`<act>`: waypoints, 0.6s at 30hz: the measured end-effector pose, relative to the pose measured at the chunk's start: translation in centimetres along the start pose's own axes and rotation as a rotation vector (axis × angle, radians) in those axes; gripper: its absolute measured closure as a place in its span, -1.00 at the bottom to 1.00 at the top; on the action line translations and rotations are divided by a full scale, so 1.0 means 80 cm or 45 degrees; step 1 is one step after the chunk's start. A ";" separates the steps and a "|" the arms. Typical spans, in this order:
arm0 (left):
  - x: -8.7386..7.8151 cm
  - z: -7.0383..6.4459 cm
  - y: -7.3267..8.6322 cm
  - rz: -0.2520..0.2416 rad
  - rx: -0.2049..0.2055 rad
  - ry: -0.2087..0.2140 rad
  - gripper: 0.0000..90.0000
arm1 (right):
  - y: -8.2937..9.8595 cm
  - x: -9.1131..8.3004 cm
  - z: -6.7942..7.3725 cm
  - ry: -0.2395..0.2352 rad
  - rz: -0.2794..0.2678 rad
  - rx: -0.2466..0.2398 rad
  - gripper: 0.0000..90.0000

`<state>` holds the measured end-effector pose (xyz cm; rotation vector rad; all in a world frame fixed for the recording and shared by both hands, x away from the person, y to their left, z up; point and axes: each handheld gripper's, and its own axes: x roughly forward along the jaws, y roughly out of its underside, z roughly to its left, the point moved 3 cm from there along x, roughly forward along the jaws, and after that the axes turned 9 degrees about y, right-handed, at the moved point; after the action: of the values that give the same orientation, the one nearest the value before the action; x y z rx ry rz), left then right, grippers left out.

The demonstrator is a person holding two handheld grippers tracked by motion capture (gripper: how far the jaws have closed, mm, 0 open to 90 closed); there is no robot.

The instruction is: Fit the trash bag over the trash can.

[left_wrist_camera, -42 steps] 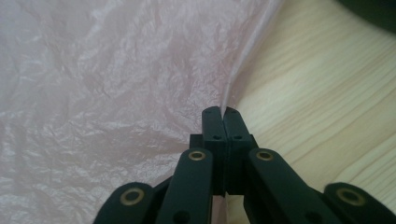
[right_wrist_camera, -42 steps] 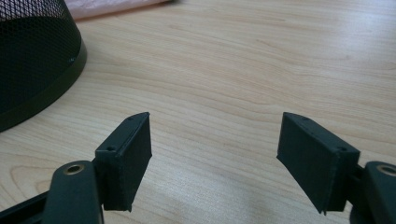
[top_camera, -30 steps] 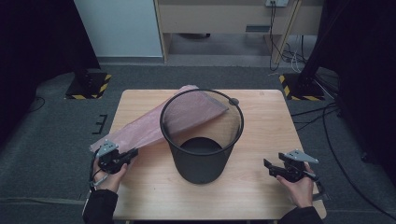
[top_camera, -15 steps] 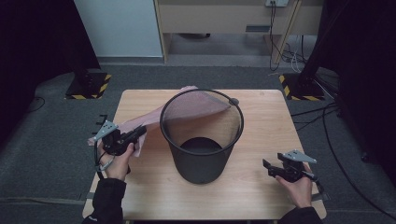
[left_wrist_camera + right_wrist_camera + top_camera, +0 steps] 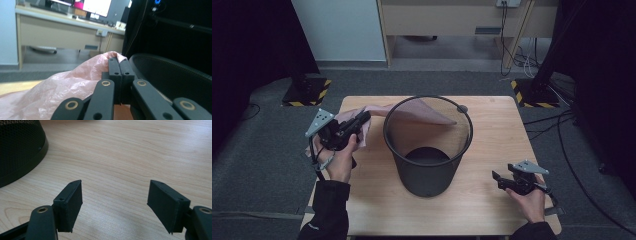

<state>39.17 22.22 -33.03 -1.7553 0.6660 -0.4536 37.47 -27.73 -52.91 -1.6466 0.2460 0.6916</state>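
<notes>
A thin pink plastic bag (image 5: 422,114), crinkled and translucent, stretches from the left gripper (image 5: 360,120) across the far left rim of a black wire-mesh bin (image 5: 428,150); its long axis runs left to right over the bench (image 5: 492,200), one pointed corner reaching over the bin's mouth towards the far right rim; in the left gripper view the bag (image 5: 62,85) bunches in soft folds around the left gripper (image 5: 120,65), whose black fingers are pressed together on a pinch of the film, just beside the bin's curved mesh wall (image 5: 172,75); the bin stands upright at the middle of the pale wood-grain bench, round and tapering towards its base; the right gripper (image 5: 496,179) rests low near the bench's near right corner, well apart from the bin; in the right gripper view its flat, blocky fingers (image 5: 70,202) stand wide apart over bare wood, holding nothing, with the bin's base (image 5: 20,152) at the left.
</notes>
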 end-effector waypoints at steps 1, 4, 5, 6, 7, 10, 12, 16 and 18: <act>0.000 -0.003 -0.004 -0.011 0.002 0.003 1.00 | 0.000 0.000 0.000 0.000 0.003 0.000 -0.38; 0.003 -0.014 -0.021 -0.058 0.012 0.026 1.00 | 0.000 0.000 0.001 -0.003 0.008 -0.001 -0.37; 0.005 -0.018 -0.025 -0.073 0.009 0.037 1.00 | 0.000 0.000 0.001 -0.001 0.006 -0.007 -0.37; 0.006 -0.020 -0.028 -0.075 0.017 0.042 1.00 | 0.000 0.000 0.001 -0.001 0.006 -0.008 -0.37; 0.009 -0.024 -0.032 -0.089 0.019 0.049 1.00 | -0.001 0.000 0.001 -0.001 0.006 -0.008 -0.37; 0.017 -0.036 -0.041 -0.096 0.038 0.074 1.00 | -0.001 0.000 0.001 -0.003 -0.002 -0.006 -0.37; 0.024 -0.046 -0.045 -0.101 0.046 0.098 1.00 | -0.002 0.000 0.000 -0.001 -0.004 -0.009 -0.36; 0.035 -0.062 -0.052 -0.096 0.075 0.128 1.00 | -0.004 0.000 -0.001 0.002 -0.018 -0.005 -0.36; 0.041 -0.070 -0.055 -0.094 0.081 0.144 1.00 | -0.005 -0.001 -0.001 0.004 -0.022 -0.007 -0.36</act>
<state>39.13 16.79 -27.33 -1.7078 0.6605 -0.6223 37.65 -27.78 -52.57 -1.6536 0.2317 0.6773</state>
